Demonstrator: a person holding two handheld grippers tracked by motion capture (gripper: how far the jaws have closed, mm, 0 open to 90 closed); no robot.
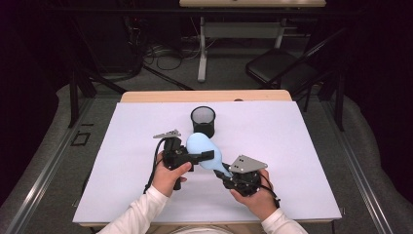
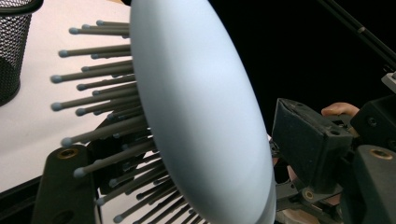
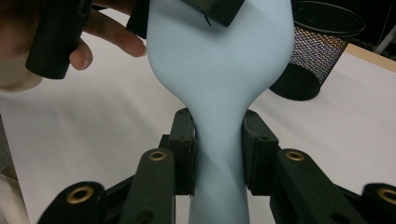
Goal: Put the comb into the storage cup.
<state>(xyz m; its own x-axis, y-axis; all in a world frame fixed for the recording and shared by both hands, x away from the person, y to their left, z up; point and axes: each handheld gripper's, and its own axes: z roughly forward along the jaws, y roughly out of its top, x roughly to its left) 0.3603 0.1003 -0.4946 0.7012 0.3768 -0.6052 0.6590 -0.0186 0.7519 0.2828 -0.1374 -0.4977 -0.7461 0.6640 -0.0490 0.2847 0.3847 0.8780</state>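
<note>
A pale blue hairbrush (image 1: 200,145) with grey bristles is held above the white table sheet (image 1: 297,146), its head pointing away from me. My right gripper (image 1: 223,173) is shut on the brush's narrow handle (image 3: 217,154), one pad on each side. My left gripper (image 1: 204,156) has its jaws astride the brush's head (image 2: 201,116). One jaw sits among the bristles (image 2: 93,70), and the other stands right beside the smooth back; I see no firm press. In the right gripper view a left jaw tip overlaps the brush's back.
A black mesh cup (image 1: 203,120) stands upright just beyond the brush, at the left in the left gripper view (image 2: 11,51) and at the upper right in the right gripper view (image 3: 317,51). A dark chair (image 1: 277,66) and table legs stand past the far edge.
</note>
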